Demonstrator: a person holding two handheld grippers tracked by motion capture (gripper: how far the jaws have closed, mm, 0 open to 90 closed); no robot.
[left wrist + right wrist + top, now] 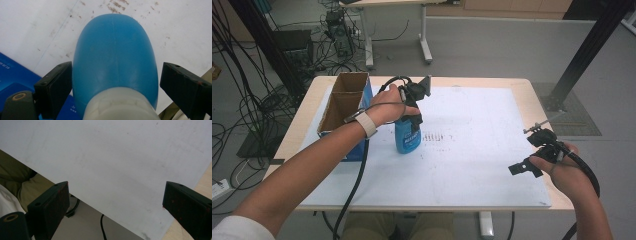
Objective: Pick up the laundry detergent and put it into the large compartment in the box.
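Observation:
A blue plastic bottle [408,137] with a white cap stands upright on the white sheet, left of the middle. My left gripper [414,119] comes down over its top. In the left gripper view the bottle [115,57] sits between the jaws of the left gripper [117,65]: the left jaw lies against its side and the right jaw stands a small gap off, so the gripper is open. My right gripper [528,152] is held at the sheet's front right, far from the bottle. In its own view the right gripper [116,185] is open, with nothing between the jaws.
An open cardboard box [343,100] with blue sides stands just left of the bottle, and its blue side [15,75] is close to the left jaw. The white sheet [477,150] covers most of the wooden table [532,95]. The table's front edge [82,200] runs under the right gripper.

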